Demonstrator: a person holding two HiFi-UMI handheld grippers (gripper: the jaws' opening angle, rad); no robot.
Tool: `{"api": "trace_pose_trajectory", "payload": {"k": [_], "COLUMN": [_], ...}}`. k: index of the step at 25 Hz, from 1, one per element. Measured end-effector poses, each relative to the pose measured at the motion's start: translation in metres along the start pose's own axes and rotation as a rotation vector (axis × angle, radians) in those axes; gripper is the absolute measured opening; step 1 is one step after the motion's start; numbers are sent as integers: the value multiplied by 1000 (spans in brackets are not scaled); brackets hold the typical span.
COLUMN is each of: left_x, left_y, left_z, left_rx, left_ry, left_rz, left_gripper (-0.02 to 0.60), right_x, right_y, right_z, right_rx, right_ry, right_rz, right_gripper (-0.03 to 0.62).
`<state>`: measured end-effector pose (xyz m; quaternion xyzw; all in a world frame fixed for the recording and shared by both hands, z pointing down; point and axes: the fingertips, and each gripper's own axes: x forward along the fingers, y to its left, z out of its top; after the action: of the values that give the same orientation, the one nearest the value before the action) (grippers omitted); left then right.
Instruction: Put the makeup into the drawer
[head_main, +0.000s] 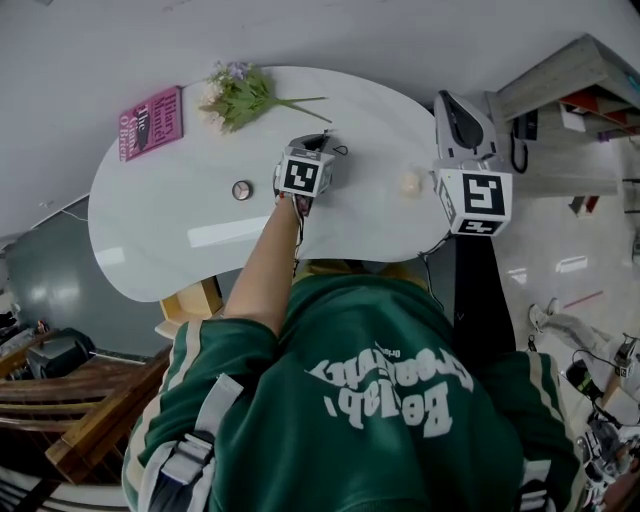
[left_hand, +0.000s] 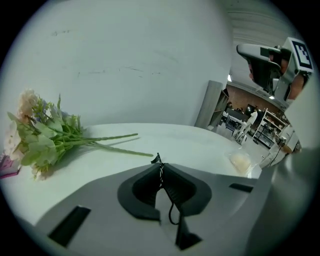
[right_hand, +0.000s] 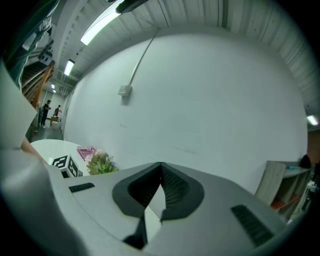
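A small round silver-rimmed compact (head_main: 242, 189) lies on the white oval table (head_main: 150, 240), a little to the left of my left gripper (head_main: 322, 142). A pale lumpy item in clear wrap (head_main: 410, 183) (left_hand: 240, 161) rests near the table's right edge. In the left gripper view my left gripper (left_hand: 159, 161) is pressed shut over the tabletop. A thin black cord runs along the seam of its jaws, a loop of it hanging below. My right gripper (head_main: 452, 102) (right_hand: 161, 165) hovers beyond the right edge, shut and empty, facing the wall. No drawer is in view.
A bunch of artificial flowers (head_main: 235, 95) (left_hand: 42, 137) and a pink book (head_main: 152, 122) lie at the table's far left. A wooden piece (head_main: 190, 302) shows under the near edge. Shelves (head_main: 590, 90) stand at the right. The person's green-sleeved arm (head_main: 262, 275) reaches over the table.
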<state>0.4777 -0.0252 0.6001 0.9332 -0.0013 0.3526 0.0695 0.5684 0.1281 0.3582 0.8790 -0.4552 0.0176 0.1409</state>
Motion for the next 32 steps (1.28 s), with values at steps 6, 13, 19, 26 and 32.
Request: {"api": "trace_pose_trajectory", "payload": {"k": [6,13,19,26,32], "left_x": [-41,-131,-205,-235,-267], "left_y": [2,-5,-25,-13,23], "left_z": [65,169,232,229,203], "left_rx": [49,119,235,241,209], "left_ry": [-187,-483,-684,-738,-723], "left_rz": [47,74,133,229,327], "left_gripper": [37,37,37,37,37], "right_x": [2,2,3,17,43], "right_y": [2,9,10,29,78], "right_z": [11,30,50,56,67], "right_rx": [-1,-16,-8,17,21], "right_ry": [-36,-87,-138,-158,-171], "right_rz": [1,12,19,72,174], "right_gripper": [9,9,9,9,9]}}
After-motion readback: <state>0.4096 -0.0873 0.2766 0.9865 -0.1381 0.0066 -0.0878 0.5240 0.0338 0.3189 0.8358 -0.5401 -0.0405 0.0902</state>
